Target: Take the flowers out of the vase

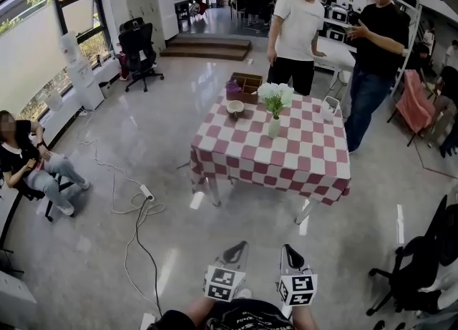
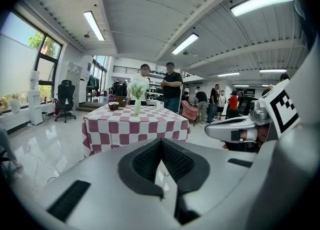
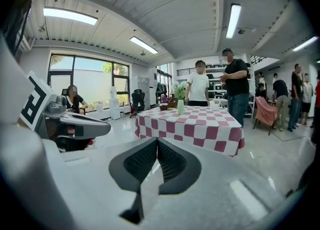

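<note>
White flowers (image 1: pixel 275 96) stand in a pale green vase (image 1: pixel 274 128) on a table with a red-and-white checked cloth (image 1: pixel 286 160), far ahead of me across the floor. Both grippers are low in the head view, well short of the table. My left gripper (image 1: pixel 238 247) is shut with nothing in it. My right gripper (image 1: pixel 287 249) is also shut and empty. The left gripper view shows the vase (image 2: pixel 137 107) and flowers (image 2: pixel 137 90) small in the distance above its closed jaws (image 2: pixel 161 140). In the right gripper view the vase (image 3: pixel 180 107) stands beyond its closed jaws (image 3: pixel 157 139).
Two people stand behind the table (image 1: pixel 297 31) (image 1: pixel 376 49), and one sits at the left (image 1: pixel 28 167). A cable and power strip (image 1: pixel 147 192) lie on the floor to my left. A black office chair (image 1: pixel 415 264) is at the right. A bowl (image 1: pixel 235 107), wooden box (image 1: pixel 248 85) and white cup (image 1: pixel 329 107) share the table.
</note>
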Demonstrator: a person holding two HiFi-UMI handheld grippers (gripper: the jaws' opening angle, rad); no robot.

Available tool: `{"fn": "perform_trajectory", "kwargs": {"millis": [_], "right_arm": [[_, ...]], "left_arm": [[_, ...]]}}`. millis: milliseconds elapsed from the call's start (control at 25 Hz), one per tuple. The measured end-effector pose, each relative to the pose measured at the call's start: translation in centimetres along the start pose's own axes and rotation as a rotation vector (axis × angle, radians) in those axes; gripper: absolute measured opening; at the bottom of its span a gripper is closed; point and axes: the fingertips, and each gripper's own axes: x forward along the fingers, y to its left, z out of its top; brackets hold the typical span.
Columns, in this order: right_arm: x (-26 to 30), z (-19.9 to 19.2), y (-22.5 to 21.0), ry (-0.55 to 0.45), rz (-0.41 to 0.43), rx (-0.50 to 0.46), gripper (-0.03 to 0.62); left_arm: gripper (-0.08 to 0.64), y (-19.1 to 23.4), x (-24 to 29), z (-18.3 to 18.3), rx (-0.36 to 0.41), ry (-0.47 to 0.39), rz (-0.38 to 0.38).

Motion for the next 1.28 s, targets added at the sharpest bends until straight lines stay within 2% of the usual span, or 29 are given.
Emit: {"fn": "perform_trajectory", "kwargs": {"millis": [760, 1280], "right_arm": [[3.3, 1.2, -3.8, -0.007, 0.01, 0.003, 0.006], [9.1, 3.5, -5.6, -0.006, -0.023, 0.008, 0.007]], "left_arm": [[0.011, 0.5, 5.1, 1.4, -0.002, 0.0, 0.012], [0.011, 4.8, 10.1, 3.8, 0.001, -0.005, -0.005]]}}
